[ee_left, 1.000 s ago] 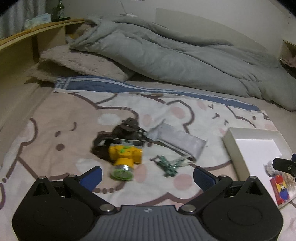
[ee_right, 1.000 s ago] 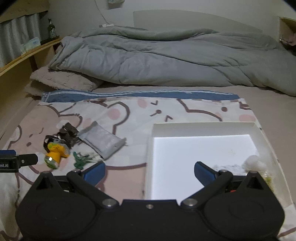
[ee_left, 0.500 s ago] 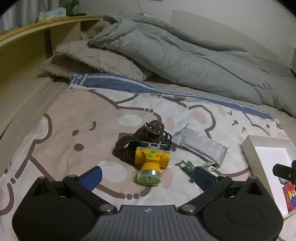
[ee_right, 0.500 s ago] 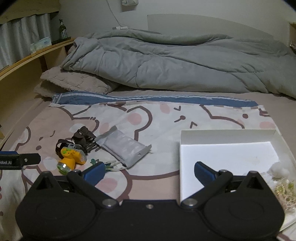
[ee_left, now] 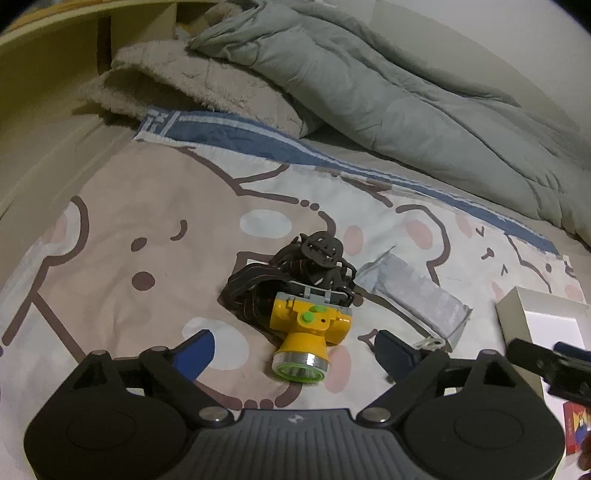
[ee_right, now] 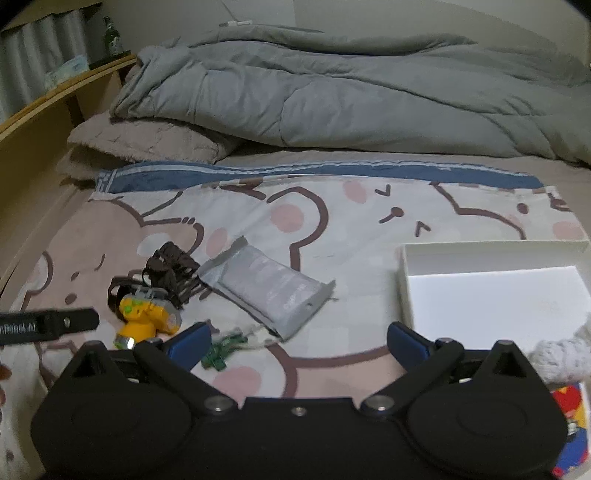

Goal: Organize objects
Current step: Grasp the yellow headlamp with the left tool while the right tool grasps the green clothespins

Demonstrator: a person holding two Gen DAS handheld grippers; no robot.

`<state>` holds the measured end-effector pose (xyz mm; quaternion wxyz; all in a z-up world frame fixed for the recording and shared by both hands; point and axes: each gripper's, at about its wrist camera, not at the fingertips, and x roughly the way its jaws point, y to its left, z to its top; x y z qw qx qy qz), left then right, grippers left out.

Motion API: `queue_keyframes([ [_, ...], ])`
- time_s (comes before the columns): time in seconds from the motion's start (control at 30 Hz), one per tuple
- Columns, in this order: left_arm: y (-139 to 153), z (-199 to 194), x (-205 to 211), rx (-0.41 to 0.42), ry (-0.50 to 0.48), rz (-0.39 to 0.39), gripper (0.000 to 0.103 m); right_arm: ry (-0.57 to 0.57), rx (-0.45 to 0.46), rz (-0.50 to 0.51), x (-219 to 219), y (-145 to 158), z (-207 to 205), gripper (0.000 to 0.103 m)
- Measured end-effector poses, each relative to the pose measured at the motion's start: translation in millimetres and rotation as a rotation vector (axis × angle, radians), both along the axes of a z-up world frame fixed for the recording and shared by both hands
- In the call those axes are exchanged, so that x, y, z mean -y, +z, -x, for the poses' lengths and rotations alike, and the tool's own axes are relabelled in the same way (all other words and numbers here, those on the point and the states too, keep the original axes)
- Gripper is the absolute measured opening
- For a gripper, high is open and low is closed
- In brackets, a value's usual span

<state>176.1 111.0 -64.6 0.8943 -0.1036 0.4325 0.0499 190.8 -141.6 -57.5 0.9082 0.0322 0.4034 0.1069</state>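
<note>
A yellow headlamp [ee_left: 308, 328] with a green lens and black straps lies on the bear-print sheet, just beyond my open left gripper [ee_left: 295, 350], between its fingers. It also shows in the right wrist view [ee_right: 147, 317]. A grey pouch [ee_left: 417, 295] lies to its right and shows in the right wrist view [ee_right: 269, 288] too. A small green clip [ee_right: 221, 349] lies near the left fingertip of my open, empty right gripper [ee_right: 299, 341]. A white box [ee_right: 495, 295] sits at the right, holding a white fluffy item [ee_right: 561, 354] and a colourful card [ee_right: 570, 410].
A crumpled grey duvet [ee_right: 351, 96] and a beige fuzzy pillow [ee_left: 192, 81] lie across the far side of the bed. A wooden shelf [ee_right: 44, 110] runs along the left, with a bottle [ee_right: 110, 35] on it.
My left gripper has moved forward and down toward the headlamp, which now sits between its fingers. My right gripper has shifted left, away from the white box and toward the pouch and clip.
</note>
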Motion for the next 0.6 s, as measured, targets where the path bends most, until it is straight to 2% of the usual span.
queue_keyframes([
  [0.03,-1.4,-1.3,-2.0,0.000,0.004,0.007,0.090,-0.014,-0.005,-0.017,-2.5,-2.2,-3.6,0.091],
  [0.23,-11.1,-6.8,-8.7,-0.011,-0.008,0.033,0.080,-0.082,-0.164,-0.219,-12.3,-31.3,-28.2,0.075],
  [0.37,-18.0,-12.1,-5.8,-0.017,-0.033,0.030,0.075,-0.098,-0.209,-0.243,-24.0,-50.1,-35.1,0.063],
  [0.5,-25.3,-17.4,-2.1,-0.028,-0.047,0.028,0.072,-0.117,-0.264,-0.326,-25.4,-64.8,-43.5,0.054],
  [0.57,-29.8,-20.3,0.2,-0.035,-0.050,0.025,0.070,-0.115,-0.288,-0.351,-27.2,-71.4,-47.4,0.047],
  [0.6,-32.0,-21.2,0.9,-0.038,-0.051,0.024,0.069,-0.105,-0.298,-0.345,-29.5,-74.6,-49.2,0.039],
])
